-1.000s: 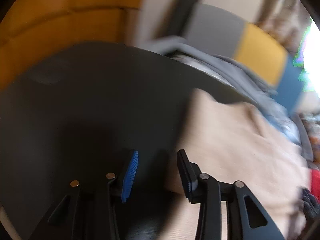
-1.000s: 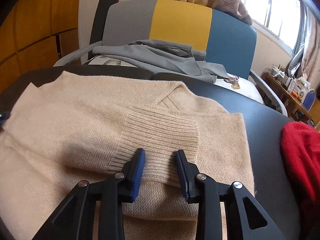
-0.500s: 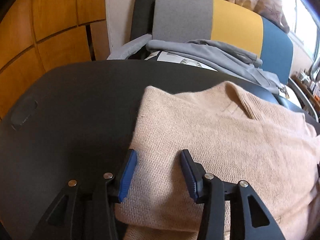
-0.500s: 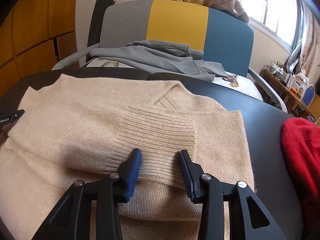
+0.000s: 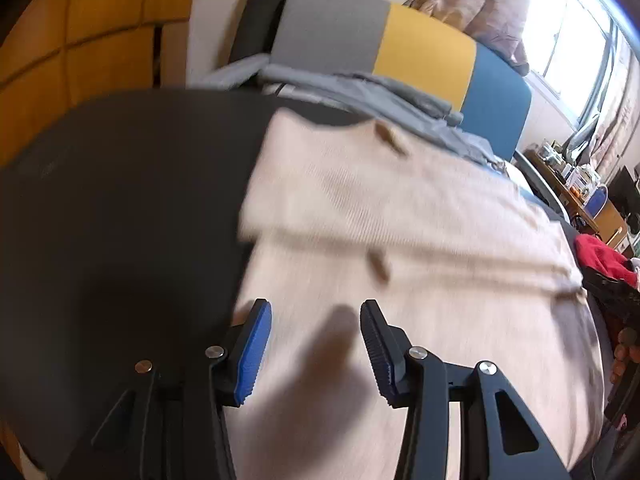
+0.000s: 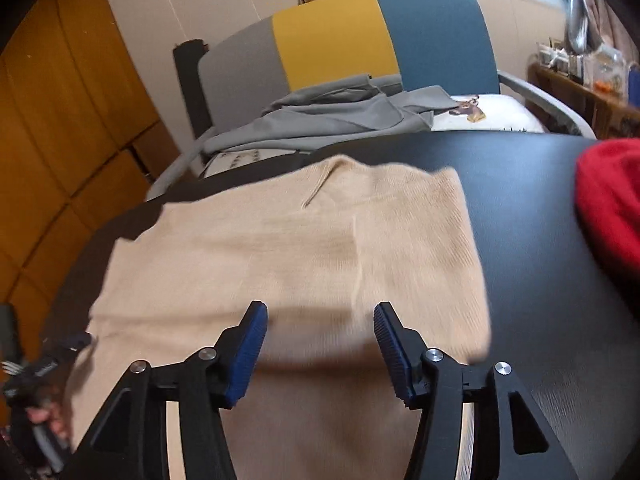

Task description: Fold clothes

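Observation:
A beige knit sweater [image 5: 400,240] [image 6: 304,248] lies spread on the black table [image 5: 120,200] [image 6: 540,220], its sleeves folded in over the body. Above the sweater's near left part hangs my left gripper [image 5: 314,344], open and holding nothing. My right gripper [image 6: 320,348] is open over the sweater's near right part, nothing between its fingers. In the right wrist view the left gripper's body and a hand [image 6: 44,416] show at the lower left edge. Both views are motion-blurred.
A red garment [image 6: 612,200] [image 5: 604,256] lies on the table's right side. Behind the table stands a grey, yellow and blue chair [image 6: 360,36] [image 5: 400,52] with grey clothes [image 6: 340,116] draped on its seat. Orange panels line the left wall.
Both grippers have pulled back and risen from the sweater. The right one has opened wider and let go of the ribbed cuff it straddled. The left one swung in from the bare table.

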`<move>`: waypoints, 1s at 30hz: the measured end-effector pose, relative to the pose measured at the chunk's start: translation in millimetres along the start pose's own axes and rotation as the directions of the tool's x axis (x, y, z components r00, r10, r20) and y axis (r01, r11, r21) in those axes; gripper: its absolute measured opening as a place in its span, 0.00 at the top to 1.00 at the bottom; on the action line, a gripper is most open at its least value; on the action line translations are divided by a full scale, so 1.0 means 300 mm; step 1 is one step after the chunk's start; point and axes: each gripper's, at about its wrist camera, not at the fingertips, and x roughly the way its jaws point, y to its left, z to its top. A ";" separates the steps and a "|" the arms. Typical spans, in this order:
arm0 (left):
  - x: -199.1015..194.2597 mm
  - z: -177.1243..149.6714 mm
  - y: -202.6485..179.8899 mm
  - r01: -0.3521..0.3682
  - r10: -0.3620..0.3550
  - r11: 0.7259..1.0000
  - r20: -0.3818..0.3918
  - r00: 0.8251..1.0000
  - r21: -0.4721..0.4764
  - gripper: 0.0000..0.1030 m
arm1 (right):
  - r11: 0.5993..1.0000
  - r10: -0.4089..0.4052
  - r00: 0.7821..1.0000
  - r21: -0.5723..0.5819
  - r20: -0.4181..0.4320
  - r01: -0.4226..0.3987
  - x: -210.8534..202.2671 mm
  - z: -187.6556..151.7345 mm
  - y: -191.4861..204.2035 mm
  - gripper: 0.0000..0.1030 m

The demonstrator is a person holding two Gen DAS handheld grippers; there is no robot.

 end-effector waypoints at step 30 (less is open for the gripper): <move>-0.314 -0.362 0.202 0.302 -0.327 0.935 -0.123 0.937 -0.187 0.51 | 0.948 0.288 0.956 0.161 -0.060 -0.276 -0.428 -0.575 -0.183 0.42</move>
